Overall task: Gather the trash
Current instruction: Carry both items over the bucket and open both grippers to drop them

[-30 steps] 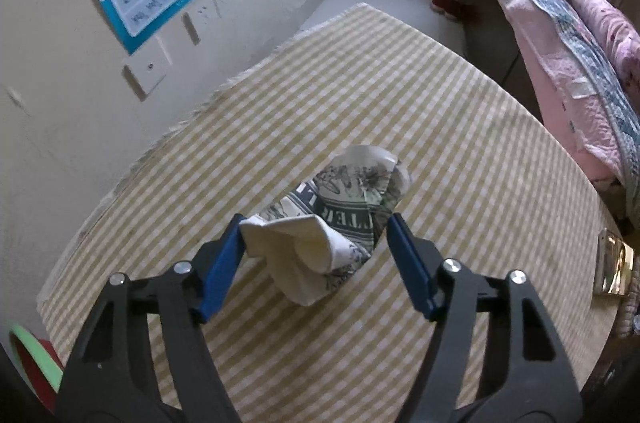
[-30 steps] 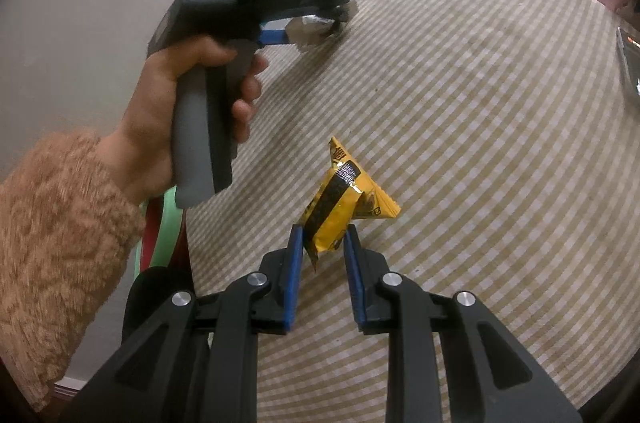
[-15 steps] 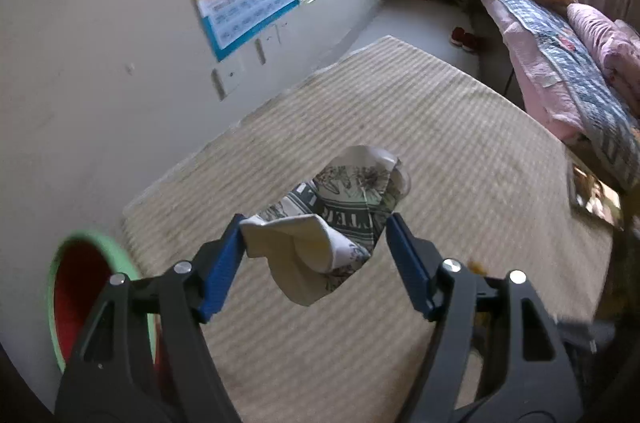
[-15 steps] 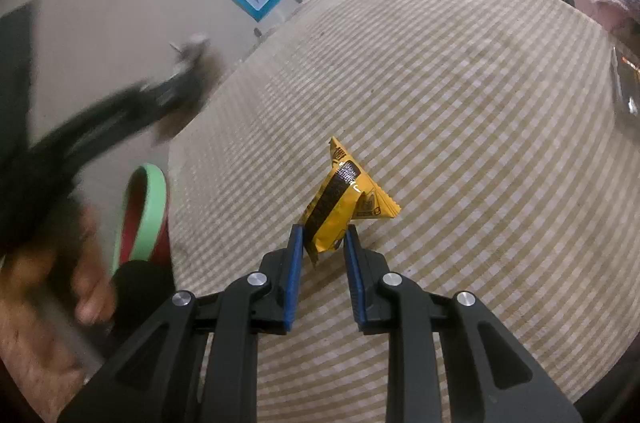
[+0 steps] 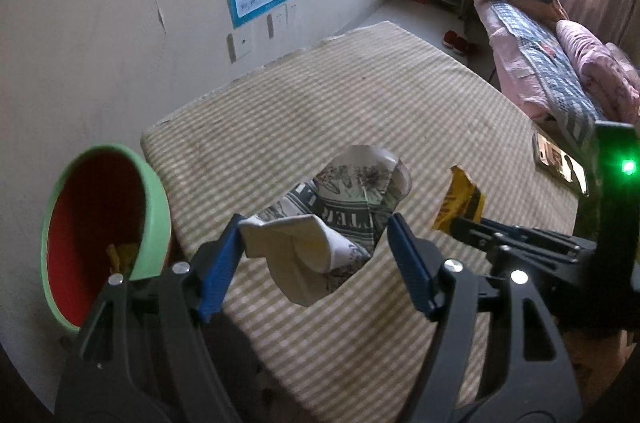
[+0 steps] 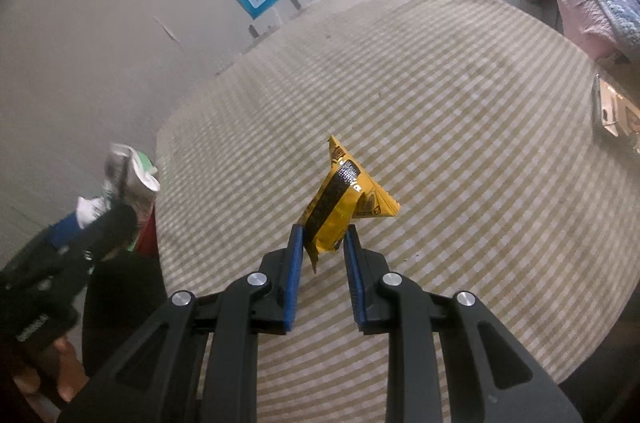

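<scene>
While my left gripper [image 5: 316, 255] is clamping wide around the crumpled paper cup [image 5: 340, 219], carrying it above the checked tablecloth [image 5: 320, 111], my right gripper [image 6: 323, 255] is pinching the yellow snack wrapper [image 6: 340, 207] in narrow jaws. Further left, the green-rimmed red bin [image 5: 156, 207] is waiting beside the table.

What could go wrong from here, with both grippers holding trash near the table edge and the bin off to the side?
1. The crumpled paper cup is pinched only at its sides by the left gripper and hangs over the checked table, not the green-rimmed bin; a release now would likely miss.
2. The yellow wrapper is held by one end in the right gripper; it may slip.
3. The two grippers are close and could collide.
</scene>
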Demonstrator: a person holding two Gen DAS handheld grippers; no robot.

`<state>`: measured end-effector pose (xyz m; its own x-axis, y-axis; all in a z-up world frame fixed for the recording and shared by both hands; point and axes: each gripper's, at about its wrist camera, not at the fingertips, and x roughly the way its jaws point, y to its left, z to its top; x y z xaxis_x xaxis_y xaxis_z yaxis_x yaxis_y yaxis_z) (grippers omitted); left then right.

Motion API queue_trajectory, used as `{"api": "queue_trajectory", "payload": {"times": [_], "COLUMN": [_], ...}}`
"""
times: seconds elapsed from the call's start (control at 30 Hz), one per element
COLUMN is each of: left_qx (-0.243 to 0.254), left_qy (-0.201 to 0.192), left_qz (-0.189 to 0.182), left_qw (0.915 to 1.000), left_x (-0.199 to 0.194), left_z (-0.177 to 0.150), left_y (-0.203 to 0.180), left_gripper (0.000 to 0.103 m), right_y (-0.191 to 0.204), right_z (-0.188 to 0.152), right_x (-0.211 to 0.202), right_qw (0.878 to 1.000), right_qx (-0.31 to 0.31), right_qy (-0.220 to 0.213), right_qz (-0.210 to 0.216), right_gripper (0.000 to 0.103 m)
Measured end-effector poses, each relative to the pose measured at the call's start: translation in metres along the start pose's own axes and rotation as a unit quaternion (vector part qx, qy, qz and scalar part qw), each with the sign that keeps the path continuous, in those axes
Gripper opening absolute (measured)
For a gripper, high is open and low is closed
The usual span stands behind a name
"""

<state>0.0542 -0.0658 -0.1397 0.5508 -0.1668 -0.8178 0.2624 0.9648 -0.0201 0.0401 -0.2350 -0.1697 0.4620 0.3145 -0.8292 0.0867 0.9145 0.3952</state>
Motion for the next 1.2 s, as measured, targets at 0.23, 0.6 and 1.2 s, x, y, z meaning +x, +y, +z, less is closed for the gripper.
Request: {"api": "queue_trajectory", "payload": {"times": [0.23,0.6,1.2], "left_qx": [-0.019,-0.051,-0.068], "left_qy": [-0.024,-0.037,-0.056], "left_qz": [0.001,0.020,0.049], "left_qw": [0.9995,0.9978,0.9949], "left_x": [-0.015,-0.027,-0.044], "left_z": [0.001,0.001,-0.001], "left_y": [0.016,0.045,0.074], "left_gripper": [0.070,0.070,0.070], "right_y": [0.010,0.041,0.093], "right_z": [-0.012,-0.015,-0.010], "right_x": [-0.023,-0.048,-0.054], "right_qw": [1.000,0.999,0.995], "right_qx": [-0.001,-0.025,-0.071], "right_qy": [-0.010,-0.030,-0.031], "right_qz": [0.006,0.033,0.062], "right_gripper": [0.022,0.022,0.022]}}
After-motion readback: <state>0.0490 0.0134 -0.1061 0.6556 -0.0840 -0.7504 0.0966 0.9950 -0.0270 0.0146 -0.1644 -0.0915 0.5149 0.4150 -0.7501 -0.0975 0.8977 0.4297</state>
